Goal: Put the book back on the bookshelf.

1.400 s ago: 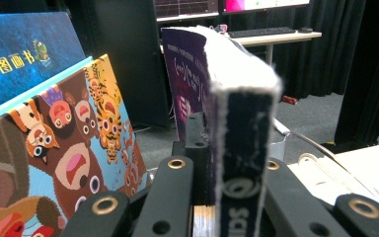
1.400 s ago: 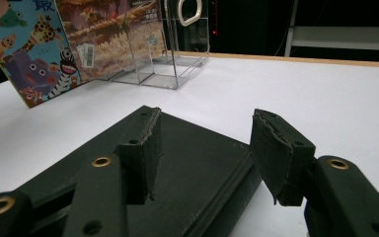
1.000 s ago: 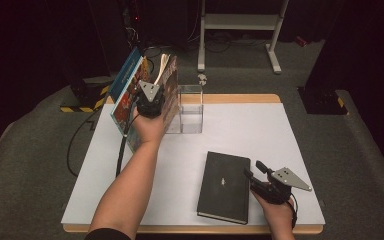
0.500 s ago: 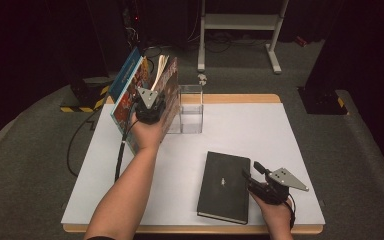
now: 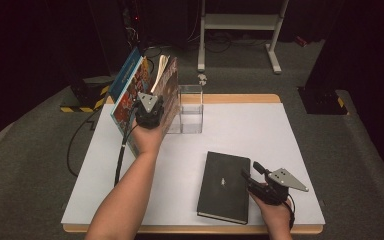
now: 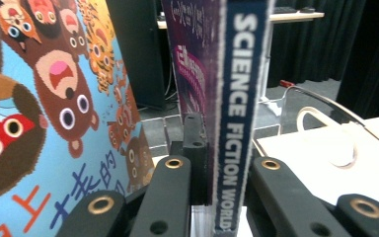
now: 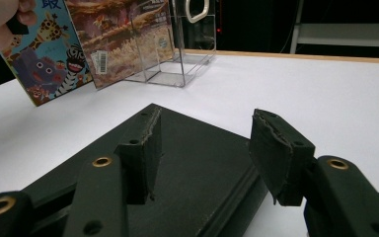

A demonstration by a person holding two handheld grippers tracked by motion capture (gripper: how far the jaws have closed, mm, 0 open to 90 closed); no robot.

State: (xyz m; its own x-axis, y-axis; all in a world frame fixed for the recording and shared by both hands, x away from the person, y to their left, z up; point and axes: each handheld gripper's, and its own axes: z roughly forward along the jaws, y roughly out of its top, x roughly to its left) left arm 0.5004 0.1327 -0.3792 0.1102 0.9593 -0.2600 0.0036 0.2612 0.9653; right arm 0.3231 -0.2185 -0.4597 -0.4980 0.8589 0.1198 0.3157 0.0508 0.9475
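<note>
Black hardcover book (image 5: 224, 185) lies flat on white tabletop (image 5: 280, 135), long axis toward the far edge, just left of right gripper (image 5: 253, 176), jaws parted, empty. Left gripper (image 6: 212, 163) clamps upright blue-spined book (image 6: 238, 113), far left.

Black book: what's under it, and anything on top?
The black book lies flat on the white table; nothing shows beneath it, though its underside is covered. The right tongs stand open at its right edge; whether they touch the cover I cannot tell.
</note>
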